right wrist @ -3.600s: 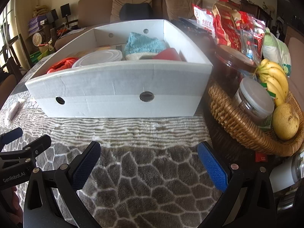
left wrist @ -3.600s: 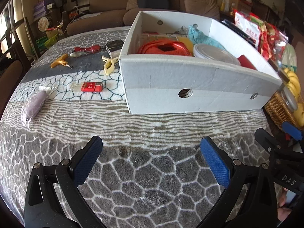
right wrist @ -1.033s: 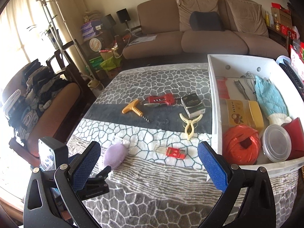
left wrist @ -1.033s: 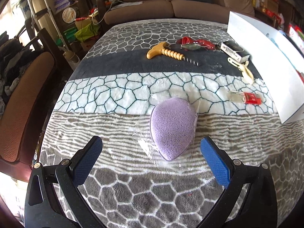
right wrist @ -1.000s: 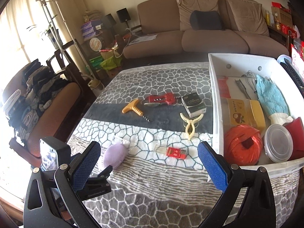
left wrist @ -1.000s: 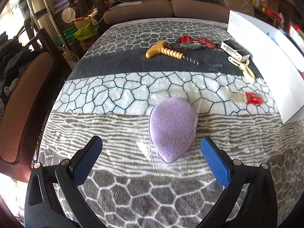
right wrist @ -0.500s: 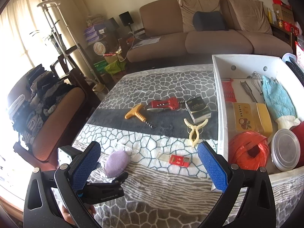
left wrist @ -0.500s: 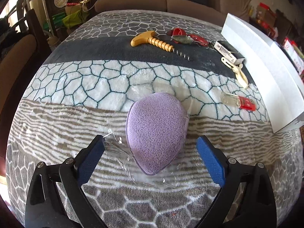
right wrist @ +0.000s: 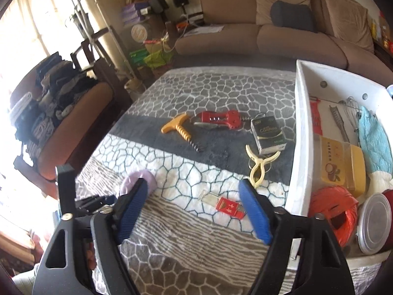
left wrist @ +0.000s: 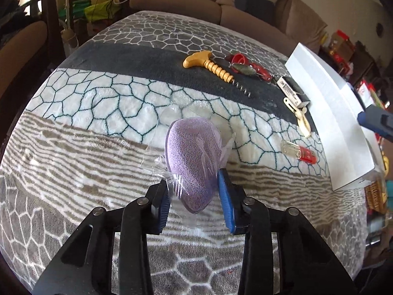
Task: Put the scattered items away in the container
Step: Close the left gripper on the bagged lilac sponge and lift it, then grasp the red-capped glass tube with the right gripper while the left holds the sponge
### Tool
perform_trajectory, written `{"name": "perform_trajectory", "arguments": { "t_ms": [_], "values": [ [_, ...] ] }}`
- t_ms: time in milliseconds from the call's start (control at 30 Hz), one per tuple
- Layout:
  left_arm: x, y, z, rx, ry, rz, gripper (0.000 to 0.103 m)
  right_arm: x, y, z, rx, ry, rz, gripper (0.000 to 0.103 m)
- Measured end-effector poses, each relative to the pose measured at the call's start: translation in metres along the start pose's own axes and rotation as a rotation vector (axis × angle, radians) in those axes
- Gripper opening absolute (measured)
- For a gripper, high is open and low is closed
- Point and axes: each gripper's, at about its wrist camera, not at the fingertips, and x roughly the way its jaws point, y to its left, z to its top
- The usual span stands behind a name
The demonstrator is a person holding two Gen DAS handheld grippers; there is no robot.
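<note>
Left wrist view, item one: purple sponge point(left wrist: 194, 157), egg-shaped, in a loose clear wrapper. My left gripper point(left wrist: 196, 196) has closed onto its narrow near end, blue pads pressing either side with crumpled film caught at the left pad. I judge the grip sits low on the taper because that end lay nearest the fingers. Long axis runs straight away from the gripper; broad end points forward, narrow tip toward the camera. Whether it is lifted off the patterned blanket point(left wrist: 81, 147) I cannot tell.

Item two: white box point(left wrist: 326, 113), the container, ahead and well to the right of the left gripper.

Items three to seven, unsorted on the blanket ahead of the right gripper point(right wrist: 194, 211):
- red-capped clear vial point(right wrist: 222, 205), just beyond and between the fingertips
- cream clip point(right wrist: 258, 164), further ahead
- dark small carton point(right wrist: 267, 135), touching the clip's far end
- yellow-handled corkscrew point(right wrist: 181, 130), ahead left
- red opener point(right wrist: 218, 119), beside it

Right gripper: jaws spread wide, nothing held. I judge it waits over the vial as the next pick while the sponge goes to the box.
</note>
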Motion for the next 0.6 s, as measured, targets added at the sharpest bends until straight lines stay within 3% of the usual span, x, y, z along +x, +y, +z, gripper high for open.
{"name": "perform_trajectory", "arguments": {
  "t_ms": [33,67,267,433,500,600],
  "values": [
    [-0.005,0.002,0.000,-0.006,-0.008,-0.013,0.031,0.012,-0.001,0.000,-0.008,0.039,-0.007,0.045],
    [-0.011,0.003,0.000,-0.007,-0.019,-0.021,0.030,0.020,-0.002,0.001,-0.014,0.058,-0.018,0.045],
    [-0.026,0.003,0.001,-0.026,-0.031,-0.079,0.020,0.033,-0.035,0.039,0.087,0.046,-0.040,0.053],
    [-0.016,0.000,0.000,-0.017,-0.001,-0.079,0.020,0.061,-0.026,0.048,-0.021,0.220,-0.049,0.056],
    [-0.011,0.001,0.002,-0.023,0.001,-0.083,0.023,0.075,-0.015,0.034,-0.119,0.292,-0.064,0.057],
    [0.000,0.004,0.007,-0.045,0.013,-0.068,0.046,0.093,-0.011,0.013,-0.202,0.366,-0.117,0.057]
  ]
}}
